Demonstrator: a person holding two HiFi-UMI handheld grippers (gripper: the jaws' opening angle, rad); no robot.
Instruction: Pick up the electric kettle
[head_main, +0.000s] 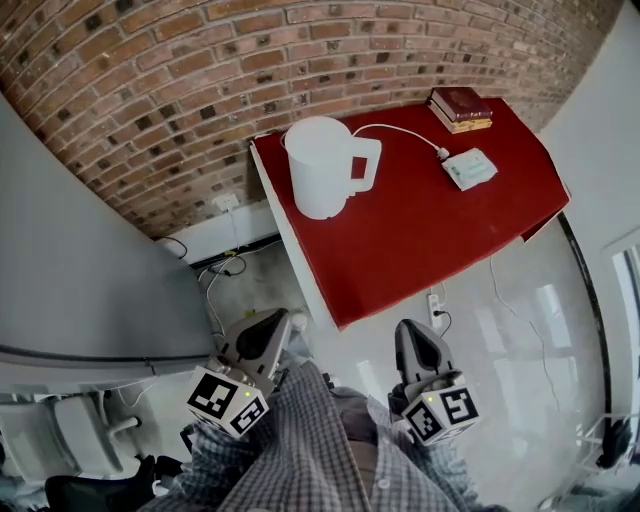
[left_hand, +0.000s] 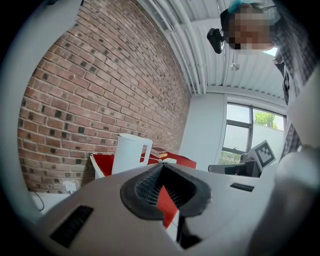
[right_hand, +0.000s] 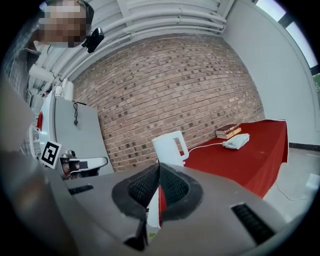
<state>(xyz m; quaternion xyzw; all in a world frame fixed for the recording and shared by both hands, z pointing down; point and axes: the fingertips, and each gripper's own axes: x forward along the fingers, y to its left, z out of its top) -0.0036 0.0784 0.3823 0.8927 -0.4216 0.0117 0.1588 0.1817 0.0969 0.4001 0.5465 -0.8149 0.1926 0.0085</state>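
Your left hand-held gripper (head_main: 270, 325) and right hand-held gripper (head_main: 412, 335) were both closed and empty, low in the frame, well apart from the kettle (head_main: 322, 165). It stood upright at the upper-left corner of the bench (head_main: 420, 240), handle turned right, probably to suit a grasp. Books (head_main: 460, 108) and a corded white box (head_main: 469, 168) lay at the upper right, and nothing seemed to block the approach.

I have open air ahead of the left tool (head_main: 268, 322) and the right tool (head_main: 412, 332), over bare floor (head_main: 520, 330), as far as the near edge of the bench (head_main: 400, 250). The kettle (head_main: 320, 165) stands ahead of both tools at the bench's far left corner, with the brick wall (head_main: 150, 90) close behind it. Its handle faces right onto bare red top. Farther right of the tools, a white cord (head_main: 400, 129), a small white box (head_main: 468, 168) and stacked books (head_main: 460, 108) take up the far side.
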